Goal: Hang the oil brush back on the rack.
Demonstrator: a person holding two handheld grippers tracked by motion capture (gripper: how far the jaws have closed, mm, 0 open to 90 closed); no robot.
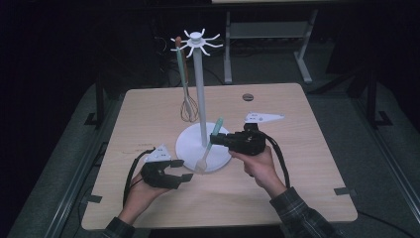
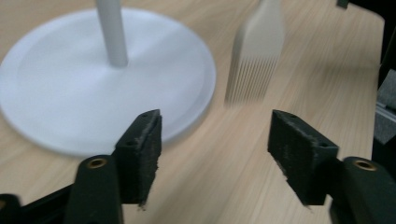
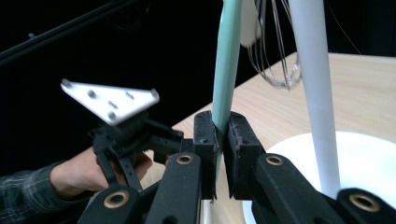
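- My right gripper [image 3: 220,140] is clamped on the mint-green handle of a pale silicone basting brush [image 1: 207,151], both black pads pressed against the handle partway along it.
- In the high view the brush slants down from my right gripper [image 1: 221,139], its cream bristle head resting at the front rim of the round white base of the utensil stand [image 1: 190,144].
- My left gripper [image 1: 182,169] sits just left of the bristle head with its jaws spread wide and nothing between them.
- From the left gripper view, the bristles [image 2: 252,79] lie ahead of the gap between my pads [image 2: 142,154], apart from them, beside the white base [image 2: 56,102].
- The tall white pole [image 1: 200,99] rises from the base to a hook crown, where a wire whisk with a mint handle [image 1: 185,89] hangs.
- The brush's upper handle end is cut off in the right gripper view, and its bristles are blurred in the left gripper view.
- The light wooden table [image 1: 297,188] carries everything.
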